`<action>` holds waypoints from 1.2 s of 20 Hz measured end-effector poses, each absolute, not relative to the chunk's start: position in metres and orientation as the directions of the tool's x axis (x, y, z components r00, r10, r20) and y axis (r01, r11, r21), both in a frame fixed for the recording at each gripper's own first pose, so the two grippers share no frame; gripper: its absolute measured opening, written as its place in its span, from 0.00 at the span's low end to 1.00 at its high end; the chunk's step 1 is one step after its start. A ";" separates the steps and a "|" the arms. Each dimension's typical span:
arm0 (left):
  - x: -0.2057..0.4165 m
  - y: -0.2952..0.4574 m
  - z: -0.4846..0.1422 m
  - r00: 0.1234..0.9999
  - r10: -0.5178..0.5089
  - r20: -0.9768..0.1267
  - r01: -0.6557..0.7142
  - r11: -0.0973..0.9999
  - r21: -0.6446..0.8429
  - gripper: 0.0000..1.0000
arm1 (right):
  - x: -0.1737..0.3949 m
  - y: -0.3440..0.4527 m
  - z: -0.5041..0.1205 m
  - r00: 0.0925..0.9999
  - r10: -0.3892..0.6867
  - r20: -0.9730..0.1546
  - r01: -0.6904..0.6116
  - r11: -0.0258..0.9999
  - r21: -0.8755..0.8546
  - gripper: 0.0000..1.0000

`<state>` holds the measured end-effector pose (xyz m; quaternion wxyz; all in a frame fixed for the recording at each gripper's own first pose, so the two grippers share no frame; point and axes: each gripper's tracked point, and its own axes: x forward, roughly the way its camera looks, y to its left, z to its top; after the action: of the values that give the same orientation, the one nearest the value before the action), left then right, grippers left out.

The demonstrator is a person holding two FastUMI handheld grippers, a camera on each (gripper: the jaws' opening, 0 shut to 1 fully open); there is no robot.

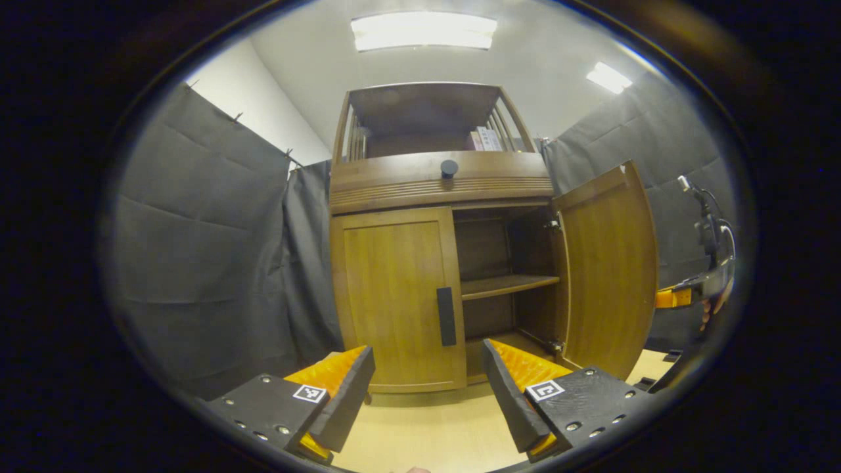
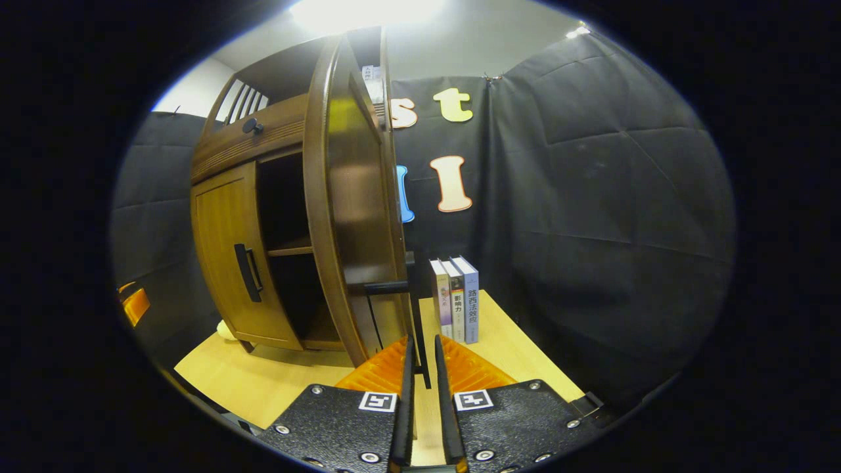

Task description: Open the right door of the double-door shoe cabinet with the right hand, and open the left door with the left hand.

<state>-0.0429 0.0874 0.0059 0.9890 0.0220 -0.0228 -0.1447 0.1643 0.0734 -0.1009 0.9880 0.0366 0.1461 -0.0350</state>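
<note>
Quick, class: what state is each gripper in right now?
Left gripper: open, holding nothing.
Right gripper: shut on the right door's handle.

Open tongs [image 1: 427, 381] before closed left door [image 1: 394, 299], right door [image 1: 608, 269] ajar.

Shoe cabinet [image 1: 420, 263] and books [image 2: 454, 299] on table [image 2: 263, 381].

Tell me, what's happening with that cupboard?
A person holding two grippers is opening a wooden shoe cabinet. The right door already stands wide open, and the right gripper is closed around its dark handle. The left door is shut. The left gripper is open in front of it, not touching its handle yet.
</note>
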 end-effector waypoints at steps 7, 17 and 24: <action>-0.035 0.076 0.010 0.937 -0.347 0.047 0.346 0.937 0.039 0.94 | 0.140 0.046 -0.094 0.953 -0.120 -0.278 0.141 0.988 0.057 0.24; 0.022 0.064 0.010 0.929 -0.371 -0.001 0.371 0.928 -0.028 1.00 | 0.085 0.052 -0.048 0.976 -0.154 -0.153 0.147 0.988 -0.055 0.95; 0.081 0.053 0.019 0.937 -0.349 0.022 0.350 0.937 -0.023 1.00 | 0.052 0.044 -0.046 0.970 -0.191 -0.153 0.184 0.981 -0.060 0.95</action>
<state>0.0814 0.0529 0.0191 0.9840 -0.0132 -0.0088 -0.1776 0.0519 0.0440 -0.0457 0.9921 -0.0226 0.0794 -0.0946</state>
